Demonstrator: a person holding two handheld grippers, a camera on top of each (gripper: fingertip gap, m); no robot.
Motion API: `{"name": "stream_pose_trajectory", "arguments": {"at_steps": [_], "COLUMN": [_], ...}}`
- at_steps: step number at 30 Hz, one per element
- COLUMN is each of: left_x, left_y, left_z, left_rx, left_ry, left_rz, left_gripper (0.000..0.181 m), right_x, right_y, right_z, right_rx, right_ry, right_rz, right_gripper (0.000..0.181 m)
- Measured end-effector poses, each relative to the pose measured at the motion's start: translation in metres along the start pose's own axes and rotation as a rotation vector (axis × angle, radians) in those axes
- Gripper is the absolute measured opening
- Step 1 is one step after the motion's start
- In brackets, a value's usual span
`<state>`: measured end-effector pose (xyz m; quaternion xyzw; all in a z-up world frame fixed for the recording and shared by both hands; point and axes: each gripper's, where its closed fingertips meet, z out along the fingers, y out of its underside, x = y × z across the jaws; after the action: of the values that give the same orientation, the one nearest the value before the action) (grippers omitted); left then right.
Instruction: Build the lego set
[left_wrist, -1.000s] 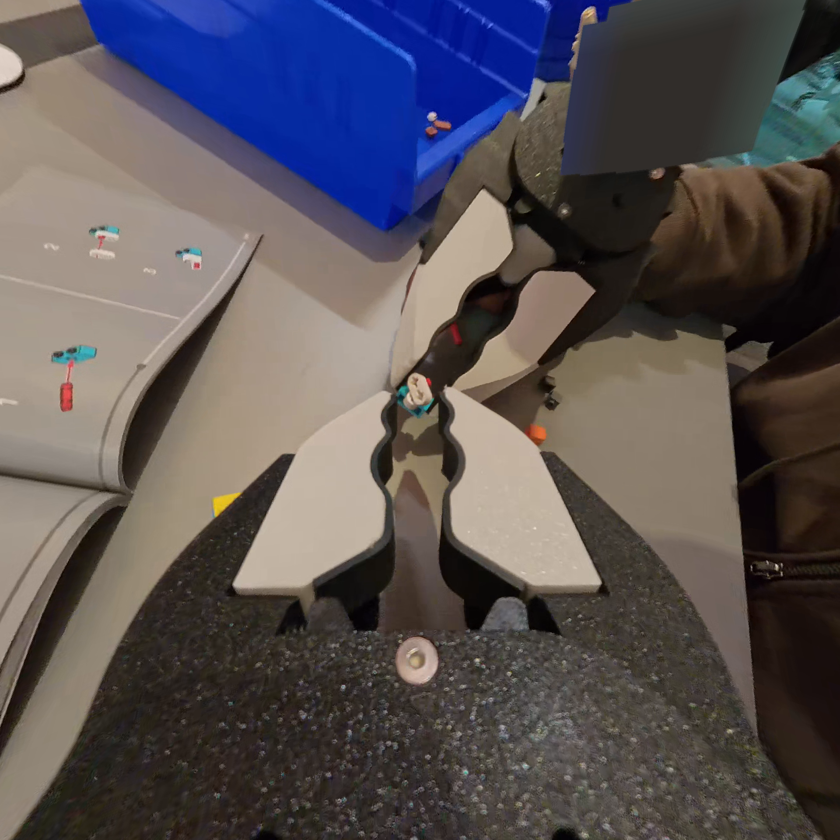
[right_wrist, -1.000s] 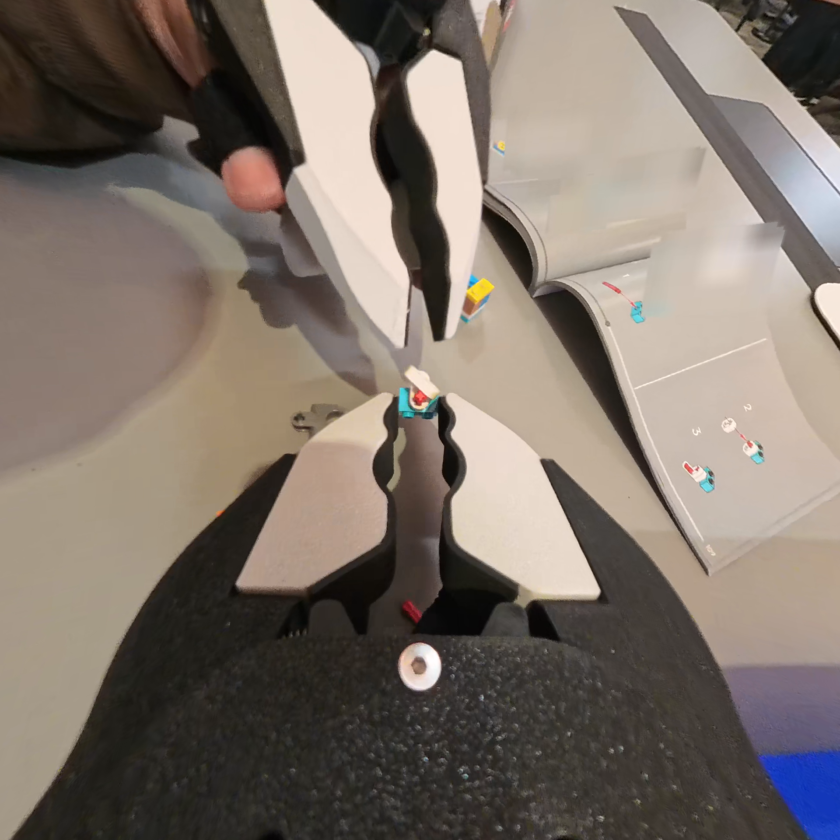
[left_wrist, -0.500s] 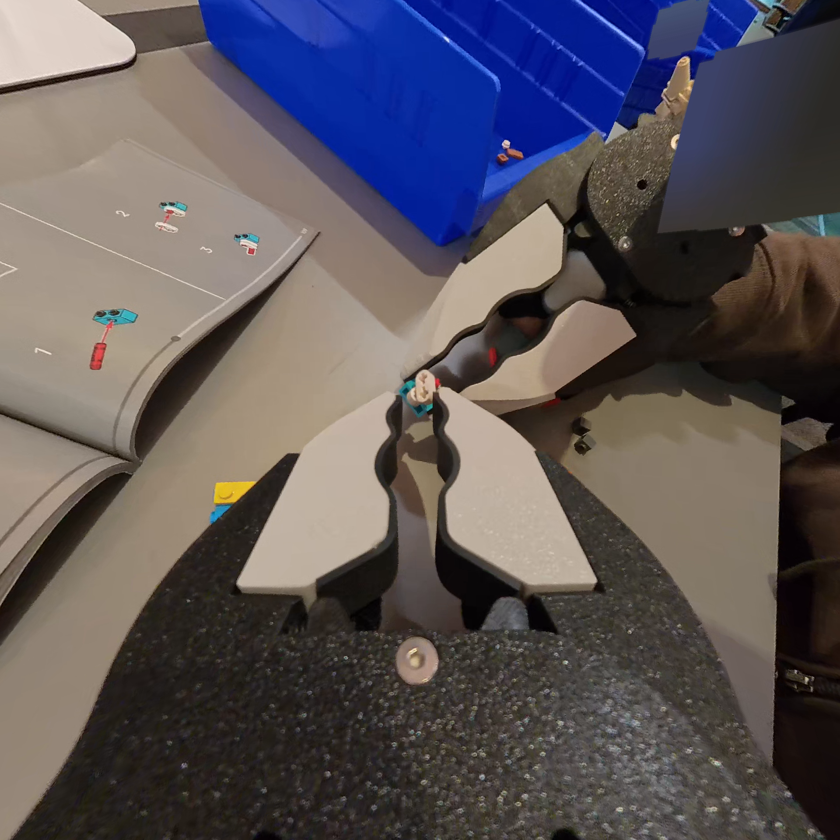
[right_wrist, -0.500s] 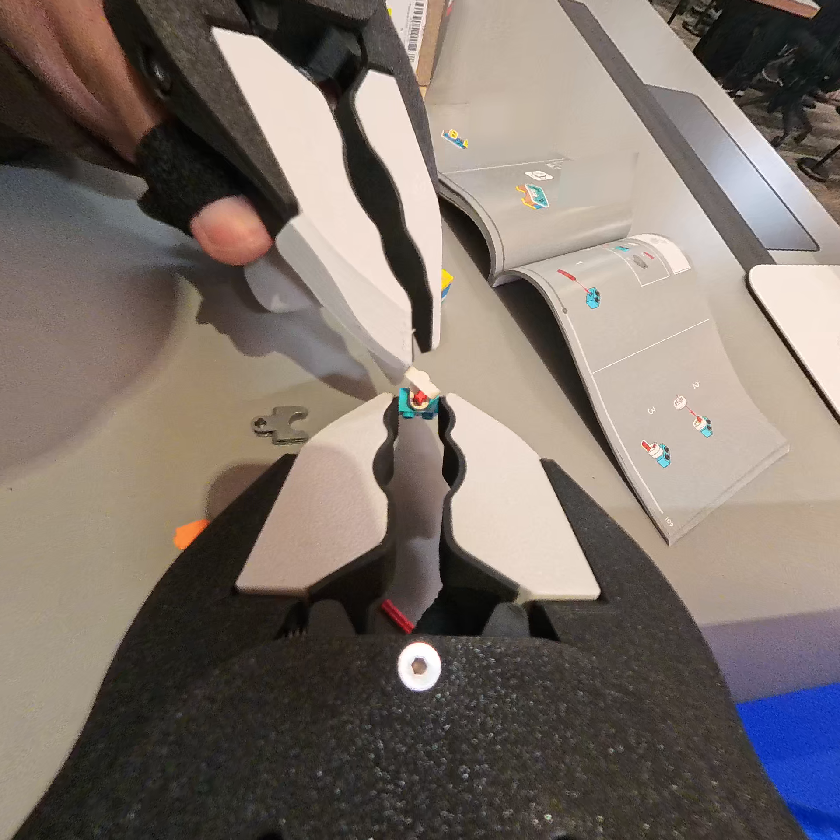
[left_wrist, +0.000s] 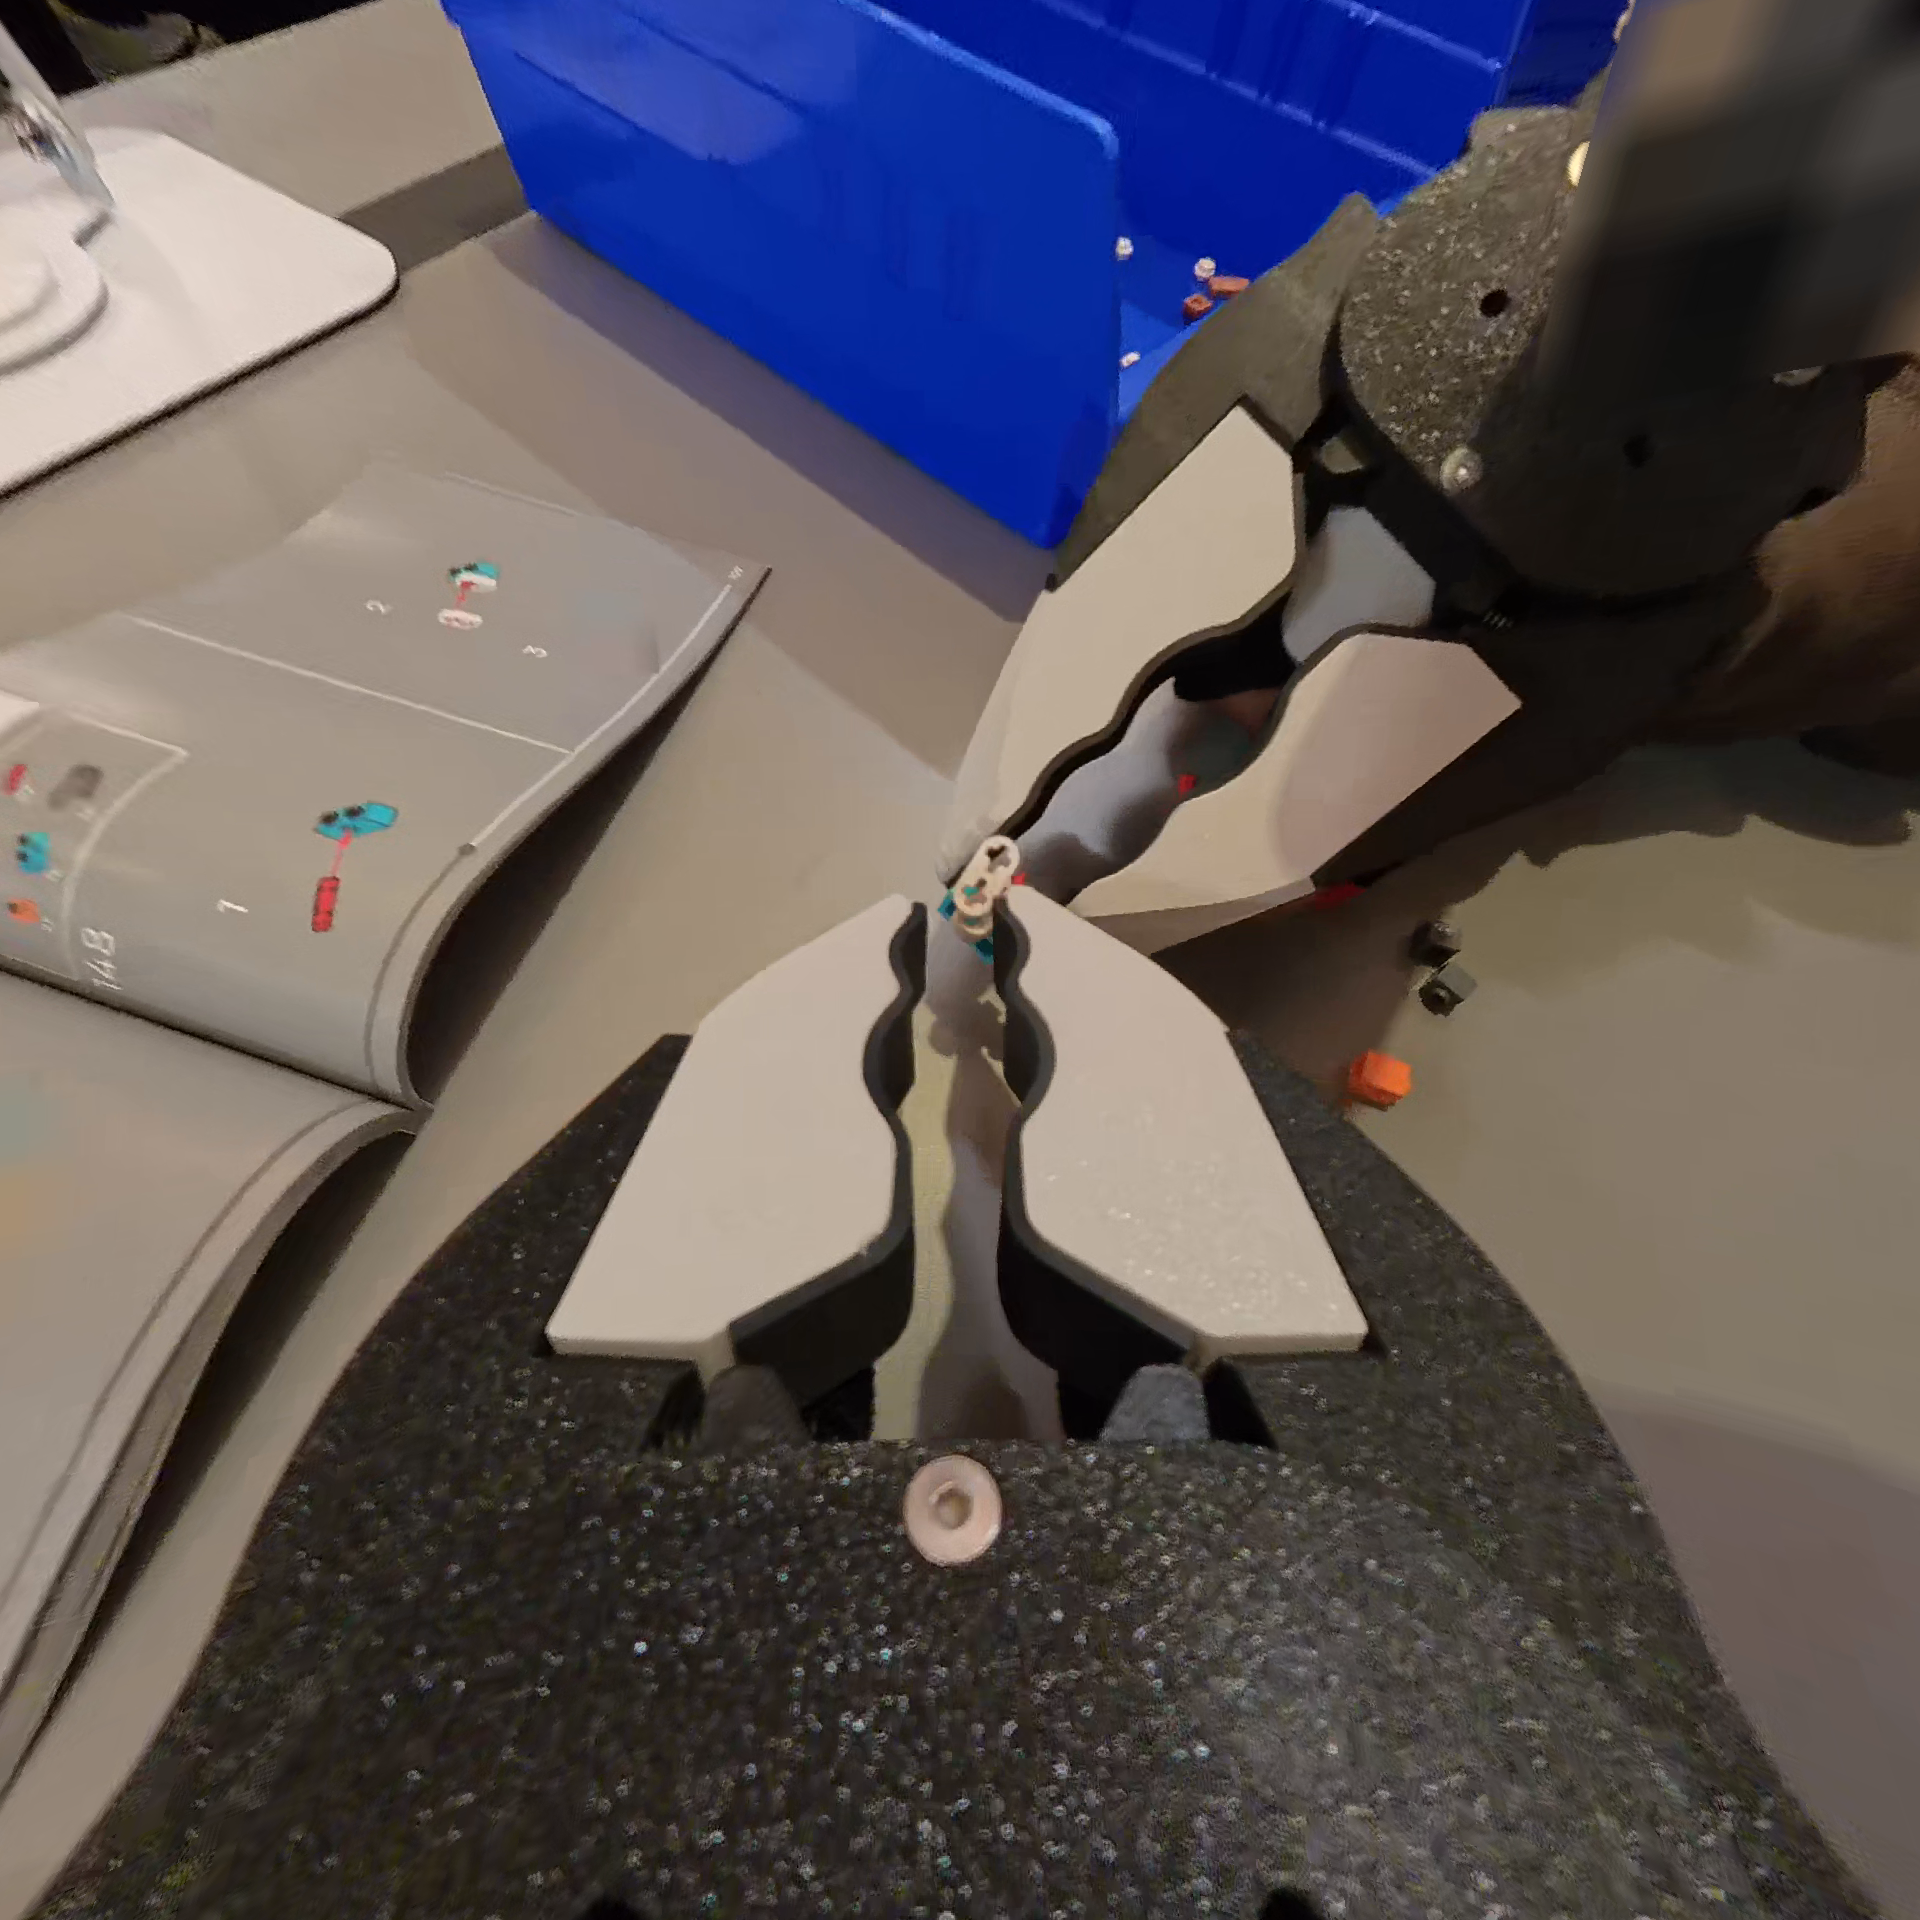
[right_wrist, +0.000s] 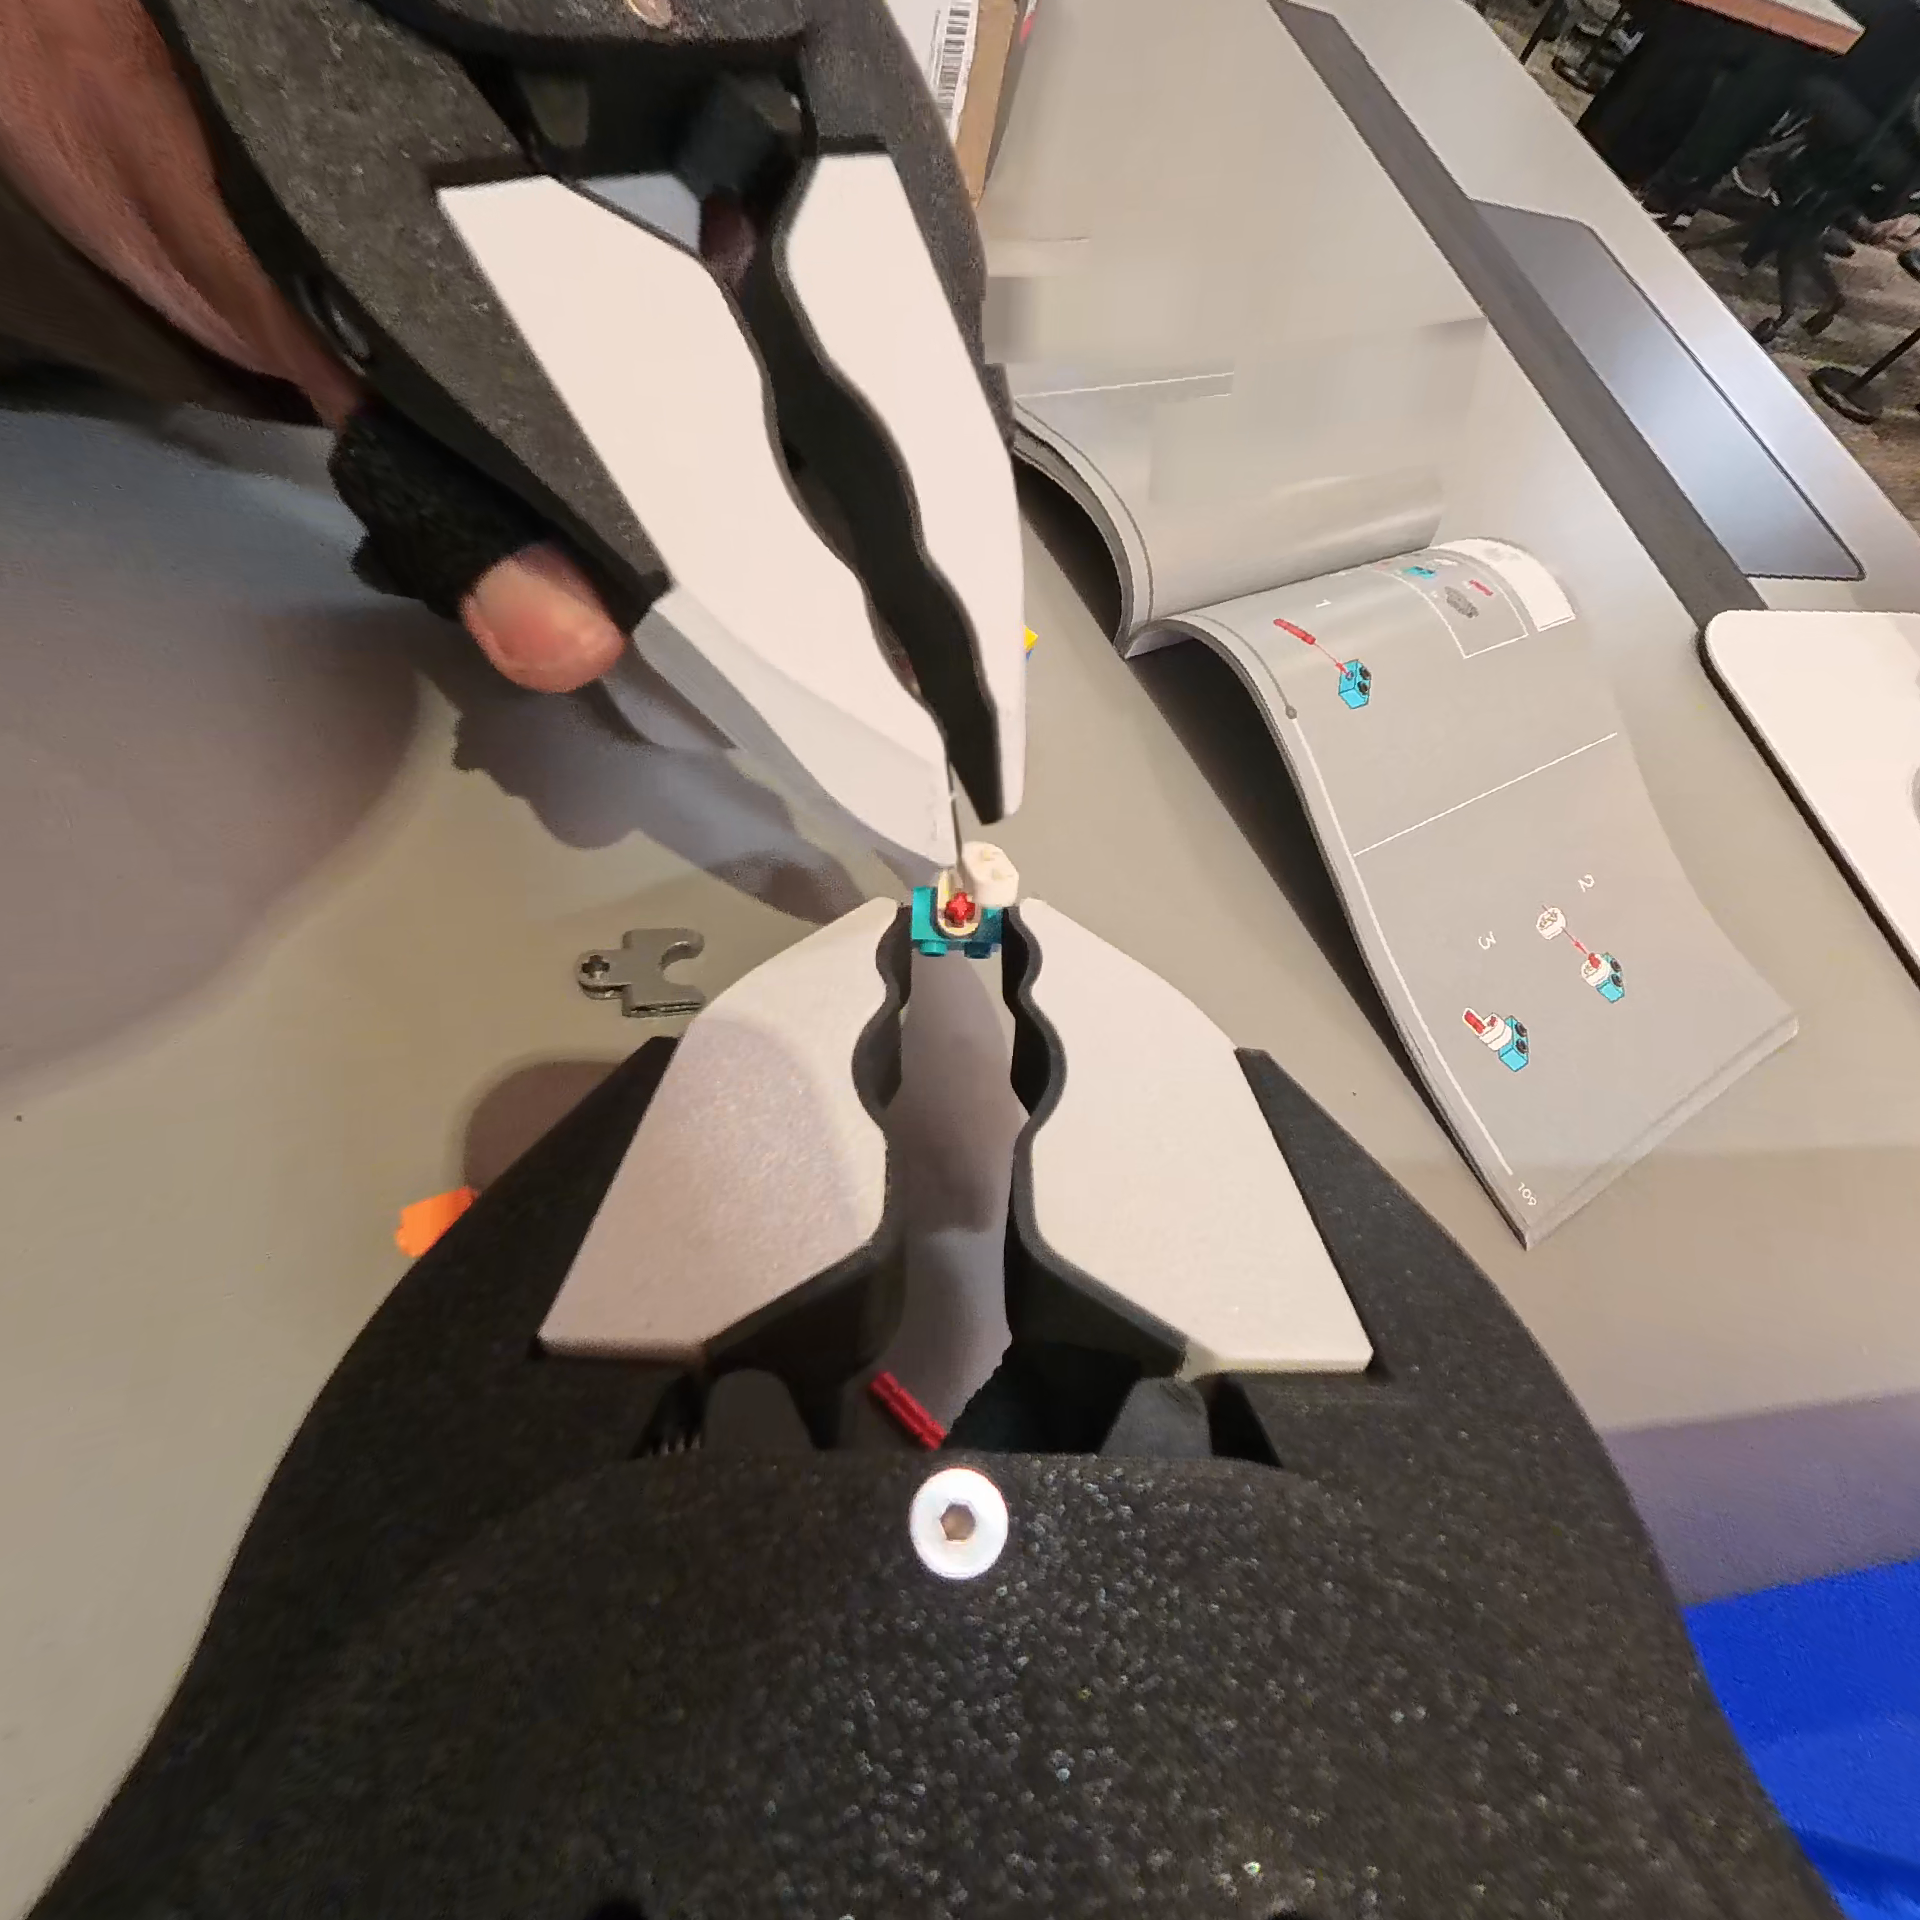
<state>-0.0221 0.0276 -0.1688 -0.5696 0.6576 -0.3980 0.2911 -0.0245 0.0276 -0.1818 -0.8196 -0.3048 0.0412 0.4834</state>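
Right wrist view: right gripper (right_wrist: 951, 928) pinches teal brick (right_wrist: 958, 932) above bench (right_wrist: 260, 1091); left gripper (right_wrist: 971, 831), nearly closed, presses white piece (right_wrist: 985, 871) onto red axle (right_wrist: 961, 910). Off-angle pressure could pop the brick loose.

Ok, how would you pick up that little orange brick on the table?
Probably from straight above, pinching two opposite side walls of the orange brick: it sits low on the table, apart from the other loose pieces.
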Motion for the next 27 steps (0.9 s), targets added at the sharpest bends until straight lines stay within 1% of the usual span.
{"name": "stream_pose_trajectory", "arguments": {"at_steps": [2,6,9,13,18,23,27], "left_x": [0.000,0.003,0.008,0.006,0.012,0.014,0.016], "left_y": [-0.002,-0.002,-0.003,-0.007,-0.004,-0.001,0.000], "left_z": [0.000,0.000,-0.003,-0.010,-0.010,-0.007,-0.006], "left_rx": [0.007,0.015,0.034,0.085,0.099,0.100,0.102], "left_ry": [-0.011,0.015,0.091,0.141,0.186,0.197,0.198], "left_rz": [0.053,0.127,0.178,0.251,0.329,0.357,0.377], "left_gripper": [0.013,0.016,0.018,0.017,0.017,0.017,0.014], "right_x": [-0.001,-0.002,-0.004,-0.006,-0.010,-0.012,-0.014], "right_y": [0.000,0.000,-0.002,-0.004,-0.005,-0.006,-0.005], "right_z": [0.000,0.000,-0.001,-0.004,-0.006,-0.006,-0.006], "right_rx": [0.001,0.003,0.017,0.044,0.060,0.063,0.055], "right_ry": [-0.003,-0.010,-0.026,-0.059,-0.082,-0.094,-0.102], "right_rz": [-0.004,-0.012,-0.009,0.001,-0.013,-0.022,-0.034], "right_gripper": [0.016,0.016,0.016,0.016,0.016,0.016,0.016]}}
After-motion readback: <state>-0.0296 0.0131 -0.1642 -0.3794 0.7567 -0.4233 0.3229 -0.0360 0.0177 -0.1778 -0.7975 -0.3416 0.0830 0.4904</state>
